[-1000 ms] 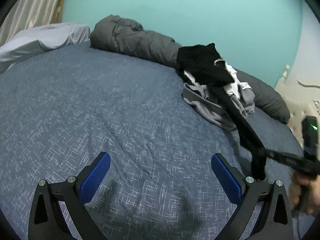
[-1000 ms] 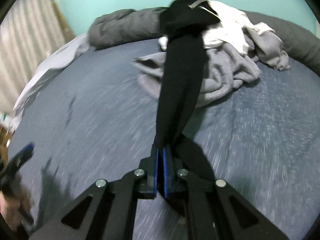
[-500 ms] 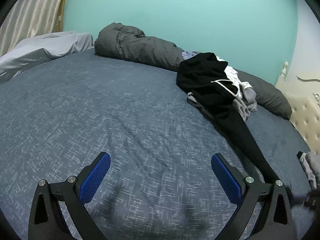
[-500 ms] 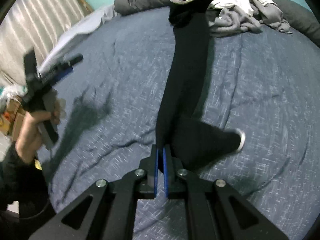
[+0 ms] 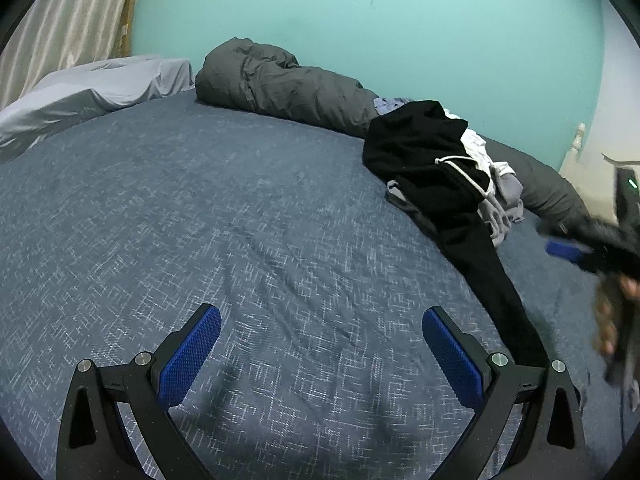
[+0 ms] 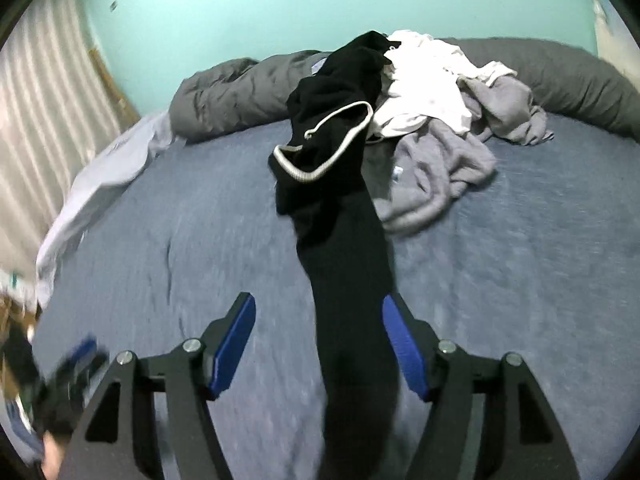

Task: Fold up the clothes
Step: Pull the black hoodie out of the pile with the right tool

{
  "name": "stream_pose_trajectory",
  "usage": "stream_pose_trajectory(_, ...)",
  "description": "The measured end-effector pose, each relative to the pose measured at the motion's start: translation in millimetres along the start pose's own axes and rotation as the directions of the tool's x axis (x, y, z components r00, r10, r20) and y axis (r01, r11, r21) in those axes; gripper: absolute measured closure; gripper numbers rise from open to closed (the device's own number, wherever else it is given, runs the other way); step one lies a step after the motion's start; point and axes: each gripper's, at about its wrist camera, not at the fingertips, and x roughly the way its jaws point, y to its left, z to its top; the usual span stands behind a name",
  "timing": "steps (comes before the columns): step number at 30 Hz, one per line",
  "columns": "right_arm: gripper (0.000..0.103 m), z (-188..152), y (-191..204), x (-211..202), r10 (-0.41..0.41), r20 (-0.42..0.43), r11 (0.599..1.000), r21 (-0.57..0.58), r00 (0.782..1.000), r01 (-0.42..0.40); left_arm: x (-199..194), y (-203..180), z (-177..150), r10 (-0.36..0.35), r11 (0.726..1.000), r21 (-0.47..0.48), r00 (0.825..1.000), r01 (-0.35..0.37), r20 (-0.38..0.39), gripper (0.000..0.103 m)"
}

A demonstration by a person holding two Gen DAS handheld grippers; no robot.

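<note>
Right tongs have just been opening: clamped on the black sweatpants a second ago, the jaws now stand wide, with the leg lying loose between the pads, apparently not pinched. Left tongs unchanged, wide and empty over the bed. Sweatpants: one leg stretched flat from the near right edge toward the far clothes pile, waistband with white drawstring bunched on the pile's left side.
</note>
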Motion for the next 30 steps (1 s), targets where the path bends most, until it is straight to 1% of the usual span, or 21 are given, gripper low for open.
stream_pose_trajectory(3, 0.036, 18, -2, 22, 0.009, 0.037, 0.998, 0.066, 0.999, -0.011, 5, 2, 0, 0.008, 1.000, -0.003, 1.000, -0.008, -0.009, 0.000)
stream_pose_trajectory(7, 0.036, 44, -1, 54, -0.005, 0.054, 0.992, 0.125, 0.999, -0.002, 10, 5, 0, 0.012, 1.000, -0.012, 1.000, -0.012, -0.020, 0.000)
stream_pose_trajectory(11, 0.036, 61, -5, 72, -0.024, 0.100, 0.982, 0.190, 0.995, 0.005, 14, 6, -2, 0.016, 1.000, -0.008, 1.000, -0.016, -0.027, 0.000)
stream_pose_trajectory(13, 0.036, 67, -5, 82, -0.026, 0.101, 0.978, 0.209, 0.995, 0.004, 16, 6, -2, 0.020, 1.000, -0.005, 0.999, -0.020, -0.030, 0.000)
stream_pose_trajectory(15, 0.050, 73, -3, 92, -0.028, 0.087, 0.979, 0.204, 0.996, 0.009, 17, 7, -2, 0.025, 1.000, -0.003, 0.999, -0.025, -0.031, 0.000)
stream_pose_trajectory(16, 0.065, 74, -2, 96, -0.030, 0.079, 0.981, 0.191, 0.996, 0.014, 18, 8, -2, 0.026, 1.000, -0.004, 0.999, -0.026, -0.033, 0.000)
stream_pose_trajectory(17, 0.073, 75, 0, 98, -0.032, 0.071, 0.984, 0.178, 0.997, 0.019, 18, 8, -2, 0.026, 1.000, -0.002, 0.999, -0.026, -0.034, 0.000)
stream_pose_trajectory(18, 0.079, 75, 1, 99, -0.035, 0.067, 0.986, 0.163, 0.997, 0.024, 19, 7, -3, 0.026, 1.000, -0.001, 0.999, -0.026, -0.034, 0.000)
stream_pose_trajectory(19, 0.094, 74, 2, 98, -0.039, 0.066, 0.989, 0.148, 0.997, 0.029, 19, 7, -3, 0.026, 1.000, 0.001, 0.999, -0.026, -0.035, 0.000)
stream_pose_trajectory(20, 0.099, 73, 3, 97, -0.044, 0.065, 0.991, 0.133, 0.997, 0.035, 19, 7, -3, 0.026, 1.000, 0.003, 0.999, -0.026, -0.035, 0.000)
stream_pose_trajectory(24, 0.100, 70, 9, 79, -0.056, 0.093, 0.995, 0.082, 0.994, 0.048, 16, 6, -3, 0.036, 0.999, 0.002, 0.999, -0.036, -0.022, 0.000)
stream_pose_trajectory(30, 0.100, 67, 24, 28, -0.020, 0.130, 1.000, 0.004, 0.991, 0.020, 2, 4, -3, 0.028, 0.999, 0.019, 1.000, -0.028, 0.002, 0.000)
